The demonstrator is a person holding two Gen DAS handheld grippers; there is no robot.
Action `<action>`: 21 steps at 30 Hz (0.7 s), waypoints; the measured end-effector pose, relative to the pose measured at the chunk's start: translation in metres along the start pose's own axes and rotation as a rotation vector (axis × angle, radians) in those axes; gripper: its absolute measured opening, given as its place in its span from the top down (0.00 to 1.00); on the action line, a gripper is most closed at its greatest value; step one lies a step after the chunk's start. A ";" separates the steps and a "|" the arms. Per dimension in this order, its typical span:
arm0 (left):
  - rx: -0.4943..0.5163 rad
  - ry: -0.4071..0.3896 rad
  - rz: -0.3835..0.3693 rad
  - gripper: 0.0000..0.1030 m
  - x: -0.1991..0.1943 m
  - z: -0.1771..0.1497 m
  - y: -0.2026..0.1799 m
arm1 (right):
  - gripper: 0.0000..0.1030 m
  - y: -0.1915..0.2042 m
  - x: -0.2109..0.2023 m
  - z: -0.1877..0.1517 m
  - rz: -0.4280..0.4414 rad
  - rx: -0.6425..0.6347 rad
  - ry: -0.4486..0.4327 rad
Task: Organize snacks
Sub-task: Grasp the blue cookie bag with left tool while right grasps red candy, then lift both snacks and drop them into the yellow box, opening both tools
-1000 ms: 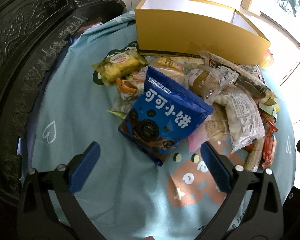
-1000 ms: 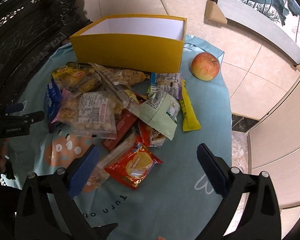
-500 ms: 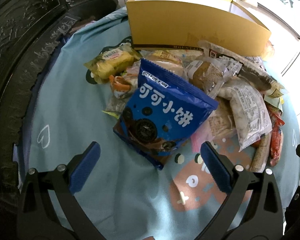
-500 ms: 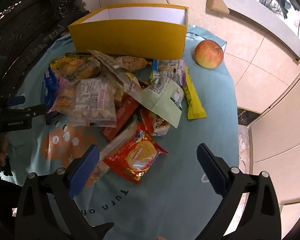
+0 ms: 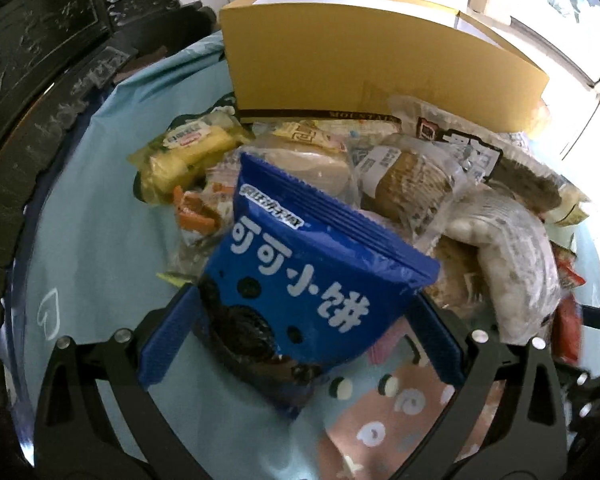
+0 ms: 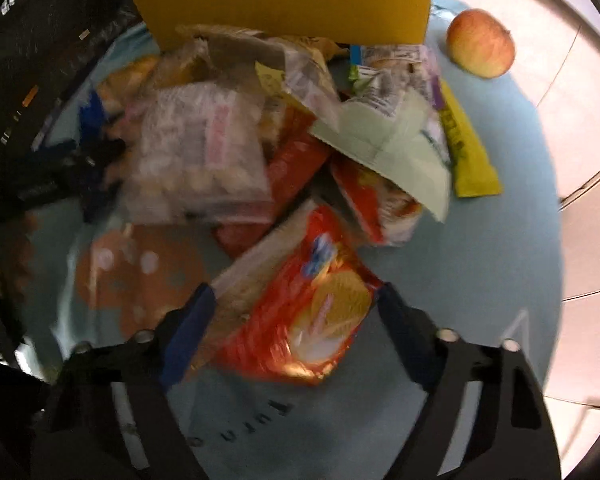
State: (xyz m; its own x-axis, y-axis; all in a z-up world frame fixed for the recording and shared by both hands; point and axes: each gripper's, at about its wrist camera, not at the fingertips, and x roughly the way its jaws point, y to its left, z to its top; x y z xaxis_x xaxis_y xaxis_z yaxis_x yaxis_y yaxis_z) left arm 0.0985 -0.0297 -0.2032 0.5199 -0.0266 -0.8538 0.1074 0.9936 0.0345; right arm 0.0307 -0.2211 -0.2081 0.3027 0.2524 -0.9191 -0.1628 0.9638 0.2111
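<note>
Two grippers are seen over a heap of snacks on a light blue cloth (image 5: pixel 100 248), with a yellow box (image 5: pixel 360 68) standing at the far side of the heap.

In the left wrist view, the left gripper (image 5: pixel 300 336) is spread around the lower end of a blue bag (image 5: pixel 300 280). The bag lies tilted on the near edge of the heap, between the two blue pads. The left pad (image 5: pixel 168 340) is seen just beside the bag's edge; whether either pad presses on it cannot be told.

In the right wrist view, which is blurred, the right gripper (image 6: pixel 296 328) is set around a red packet (image 6: pixel 308 320) at the near end of the heap. Its jaws have just been closing, and the packet lies between them. The right pad (image 6: pixel 404 332) appears to be at the packet's corner, but a firm pinch cannot be told through the blur. An apple (image 6: pixel 480 44) lies apart, to the right of the box.
</note>
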 end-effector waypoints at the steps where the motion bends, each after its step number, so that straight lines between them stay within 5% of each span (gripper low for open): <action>1: 0.008 0.001 -0.003 0.02 0.001 0.000 0.000 | 0.58 0.004 -0.001 0.001 0.016 -0.015 -0.001; 5: 0.015 0.012 -0.062 0.12 0.002 0.002 0.004 | 0.63 0.006 -0.002 0.001 0.012 -0.028 0.001; 12: 0.053 -0.006 -0.051 0.50 -0.012 -0.002 0.000 | 0.72 0.013 -0.013 0.000 -0.008 -0.042 -0.019; 13: 0.042 -0.006 -0.055 0.54 -0.014 -0.002 0.004 | 0.82 0.013 -0.015 0.000 -0.008 -0.044 -0.026; 21: -0.020 -0.020 -0.078 0.64 -0.033 -0.013 0.024 | 0.85 0.005 -0.027 -0.005 0.005 -0.019 -0.050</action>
State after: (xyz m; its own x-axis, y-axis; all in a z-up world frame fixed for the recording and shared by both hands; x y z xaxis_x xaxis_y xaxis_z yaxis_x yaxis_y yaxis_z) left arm 0.0727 -0.0040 -0.1805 0.5272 -0.1062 -0.8431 0.1319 0.9904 -0.0423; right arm 0.0175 -0.2233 -0.1839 0.3487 0.2620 -0.8999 -0.1826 0.9607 0.2090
